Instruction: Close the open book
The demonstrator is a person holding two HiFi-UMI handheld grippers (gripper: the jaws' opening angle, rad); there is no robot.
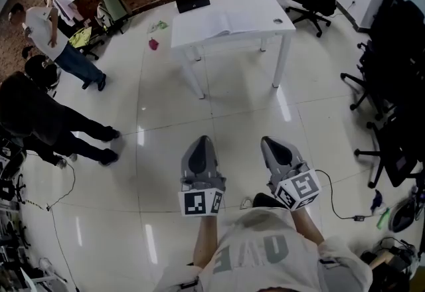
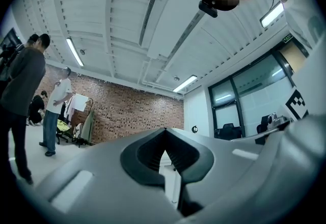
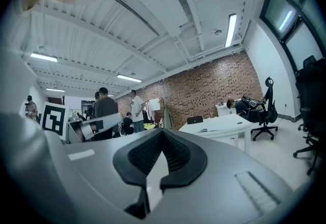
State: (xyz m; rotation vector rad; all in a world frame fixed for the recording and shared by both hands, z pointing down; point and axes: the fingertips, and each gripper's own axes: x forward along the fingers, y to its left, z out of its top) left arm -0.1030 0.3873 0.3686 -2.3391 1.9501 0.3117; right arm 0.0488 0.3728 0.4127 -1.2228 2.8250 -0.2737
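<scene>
1. White pages show on the open book (image 1: 219, 22). It lies flat on the white table (image 1: 265, 8), far across the shiny floor from the person.
2. Black laptop (image 1: 192, 0) sits at the table's back edge, near the book.
3. Left gripper (image 1: 201, 143) and right gripper (image 1: 273, 145) are held low, by the person's tummy. Both have their jaws pressed together and hold nothing.
4. Nothing touches the book, so I think walking over comes first.
5. Thin cable (image 1: 334, 208) lies on the floor at the right. A foot could catch on it.
6. Closed jaws might just shove the book along, or crumple a page, if they poke too hard.
</scene>
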